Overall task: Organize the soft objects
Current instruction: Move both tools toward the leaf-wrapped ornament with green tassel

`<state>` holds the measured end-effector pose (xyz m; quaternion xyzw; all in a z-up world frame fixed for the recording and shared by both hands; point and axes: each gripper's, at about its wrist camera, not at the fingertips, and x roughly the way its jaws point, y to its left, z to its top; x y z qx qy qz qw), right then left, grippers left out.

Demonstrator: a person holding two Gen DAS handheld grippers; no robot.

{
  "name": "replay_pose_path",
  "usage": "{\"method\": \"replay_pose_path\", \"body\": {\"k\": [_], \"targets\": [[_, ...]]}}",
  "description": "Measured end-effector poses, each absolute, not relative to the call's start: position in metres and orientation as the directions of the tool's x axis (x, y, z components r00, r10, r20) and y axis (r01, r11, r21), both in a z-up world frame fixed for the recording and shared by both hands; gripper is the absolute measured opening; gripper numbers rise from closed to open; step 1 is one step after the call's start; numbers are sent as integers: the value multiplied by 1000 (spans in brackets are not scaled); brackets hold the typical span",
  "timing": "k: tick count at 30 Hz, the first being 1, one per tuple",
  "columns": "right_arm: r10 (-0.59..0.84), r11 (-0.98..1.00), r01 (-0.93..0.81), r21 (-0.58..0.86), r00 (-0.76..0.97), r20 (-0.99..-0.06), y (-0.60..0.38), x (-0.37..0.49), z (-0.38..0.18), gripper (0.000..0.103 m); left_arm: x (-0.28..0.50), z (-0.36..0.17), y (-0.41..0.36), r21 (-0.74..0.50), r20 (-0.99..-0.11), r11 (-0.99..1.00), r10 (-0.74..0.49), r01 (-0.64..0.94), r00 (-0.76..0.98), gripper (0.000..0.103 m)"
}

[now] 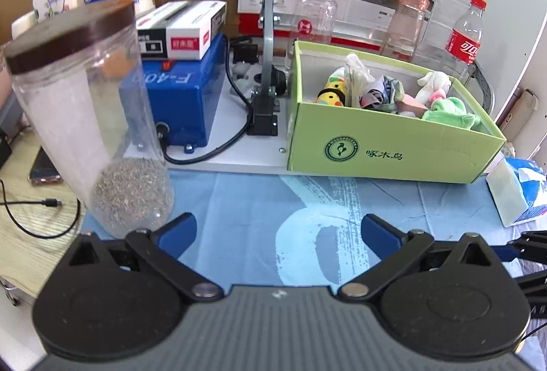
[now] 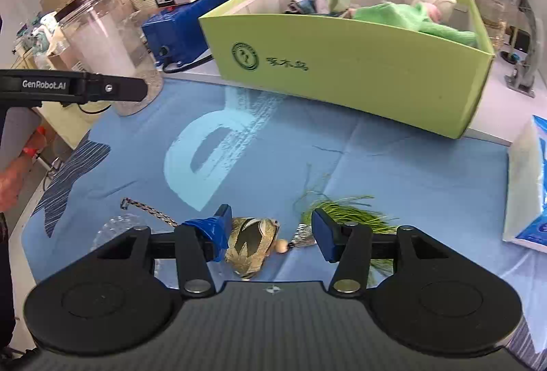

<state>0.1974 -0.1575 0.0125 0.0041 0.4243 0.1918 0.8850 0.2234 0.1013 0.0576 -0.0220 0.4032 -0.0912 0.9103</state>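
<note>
Most soft things already sit in the green box [image 2: 342, 63] at upper centre. My right gripper [image 2: 270, 230] has its fingers spread around the gold pouch [image 2: 251, 244] on the blue surface [image 2: 376, 172], bottom centre; left gripper [image 1: 278, 230] spread, empty.

A clear jar [image 1: 85, 104] stands beside a blue machine [image 1: 177, 97].
</note>
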Motion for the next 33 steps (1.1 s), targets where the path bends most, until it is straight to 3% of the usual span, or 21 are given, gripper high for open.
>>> {"method": "replay_pose_path", "body": {"k": [4,6,10,15,18,22,25,33], "targets": [[188,972,-226,63,593,-783,-192,178,5,37,223,55,94,-92,-727,981,-183,171,661,102],[171,984,-144,102,640,-750,-212,159,7,37,224,55,87,-86,-727,979,-189,187,660,102],[304,950,-178,255,708,-638,-207,137,26,40,225,59,75,-93,-723,973,-212,210,658,102],[421,907,-304,292,663,-619,-153,179,33,39,217,66,72,-73,-711,974,-203,216,674,102],[446,894,-330,305,573,-688,-133,224,30,40,215,69,80,-69,-708,978,-188,198,681,102],[344,892,-424,157,413,-843,-105,252,13,40,218,67,95,-77,-711,984,-169,163,682,102],[231,887,-459,51,347,-909,-104,258,3,40,223,65,103,-99,-717,986,-167,137,677,102],[118,886,-462,-45,318,-941,-146,235,3,41,225,63,106,-111,-714,983,-180,145,676,102]]}}
